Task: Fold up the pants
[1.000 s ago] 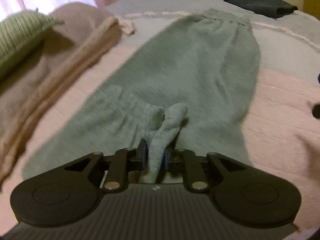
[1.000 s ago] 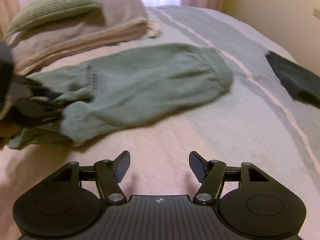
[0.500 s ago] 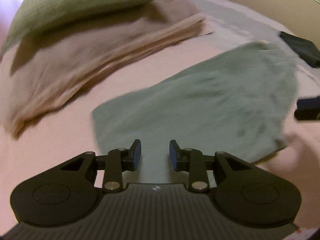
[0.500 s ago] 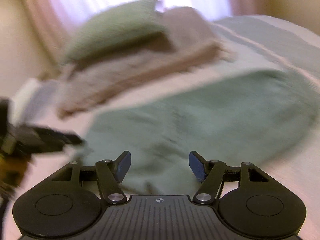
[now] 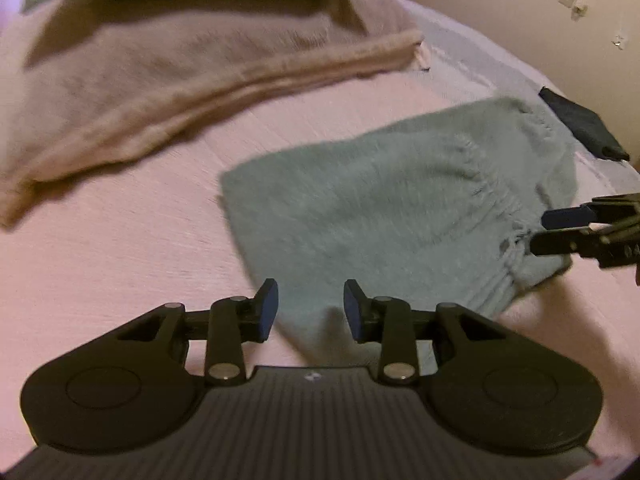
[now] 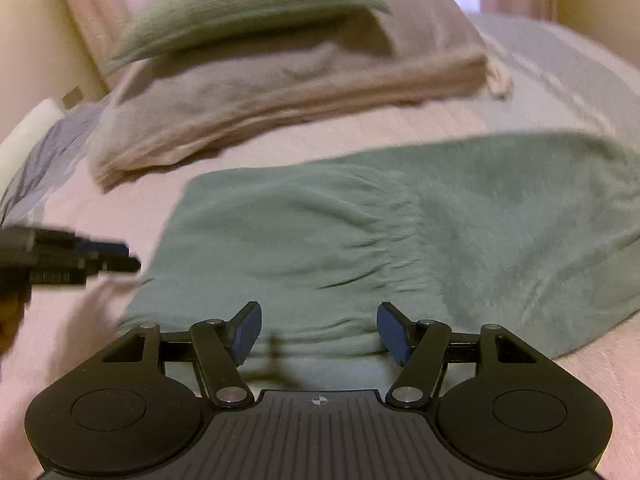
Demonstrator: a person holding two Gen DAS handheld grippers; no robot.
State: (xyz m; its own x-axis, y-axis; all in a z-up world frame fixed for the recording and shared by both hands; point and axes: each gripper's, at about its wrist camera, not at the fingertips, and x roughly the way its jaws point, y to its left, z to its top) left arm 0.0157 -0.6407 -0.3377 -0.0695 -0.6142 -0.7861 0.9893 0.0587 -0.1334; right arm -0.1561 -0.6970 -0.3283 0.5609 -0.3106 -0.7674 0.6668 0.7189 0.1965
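The grey-green pants [image 5: 384, 208] lie folded over on the pink bedspread [image 5: 120, 248], one layer resting on another. My left gripper [image 5: 311, 307] hovers open at their near corner, nothing between its fingers. In the left wrist view the right gripper [image 5: 560, 228] shows at the right edge, beside the gathered cuff of the pants. In the right wrist view the pants [image 6: 400, 232] spread across the middle. My right gripper [image 6: 319, 332] stands open over their near edge, empty. The left gripper [image 6: 116, 256] pokes in from the left, just off the pants' left edge.
A folded beige blanket [image 5: 180, 80] with a green pillow [image 6: 248, 8] on top lies beyond the pants. A dark folded cloth [image 5: 580, 124] sits at the far right near the wall. A grey-striped part of the bedspread [image 6: 560, 64] runs along the right.
The left gripper let go of the pant leg end it held and now stands open. Both grippers swung round to the pants' near edge; the pants now lie folded over.
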